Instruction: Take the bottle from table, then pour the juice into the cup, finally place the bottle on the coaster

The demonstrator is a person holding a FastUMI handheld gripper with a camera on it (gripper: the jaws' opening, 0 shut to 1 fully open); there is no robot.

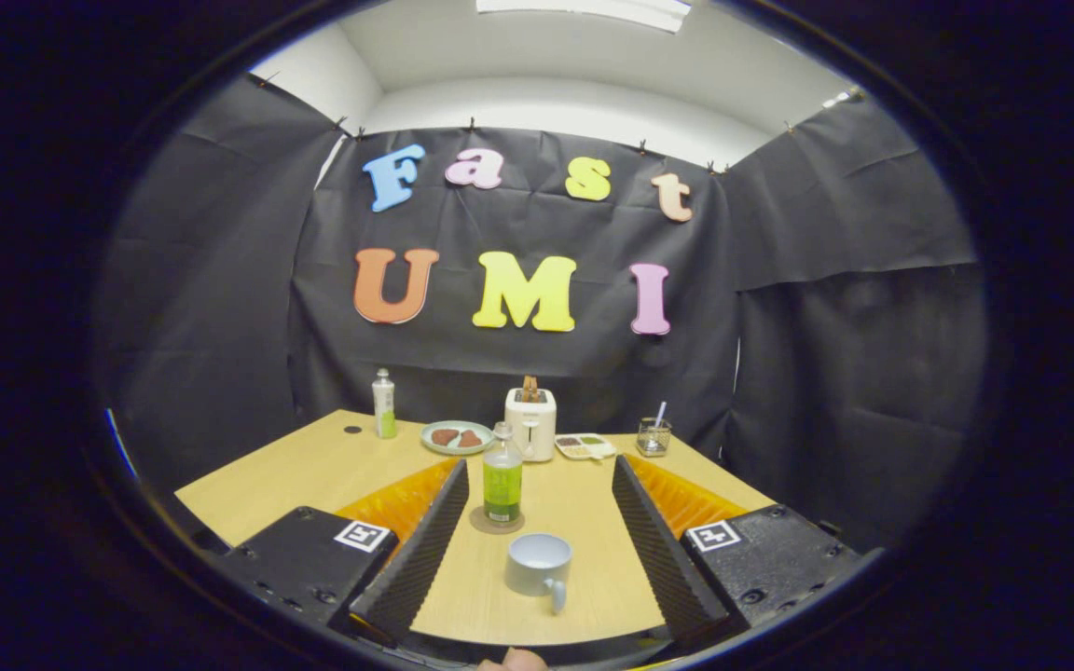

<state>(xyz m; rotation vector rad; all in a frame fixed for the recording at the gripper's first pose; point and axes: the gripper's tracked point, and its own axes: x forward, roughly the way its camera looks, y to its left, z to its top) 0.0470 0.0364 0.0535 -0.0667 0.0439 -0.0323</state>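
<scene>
A clear bottle point(502, 473) with a green label and greenish juice stands upright on a round brown coaster point(497, 521), just ahead of my left finger's tip. A pale grey cup point(539, 565) with its handle turned toward me sits on the wooden table point(313, 466), between my two fingers and nearer than the bottle. My gripper point(540, 469) is open wide, with nothing held between its fingers point(420, 550).
Toward the back of the table stand a white toaster point(531, 422) holding a slice, a green plate point(456, 437) with brown pieces, a small white tray point(585, 446), a glass point(654, 436) with a straw, and a second white and green bottle point(384, 403).
</scene>
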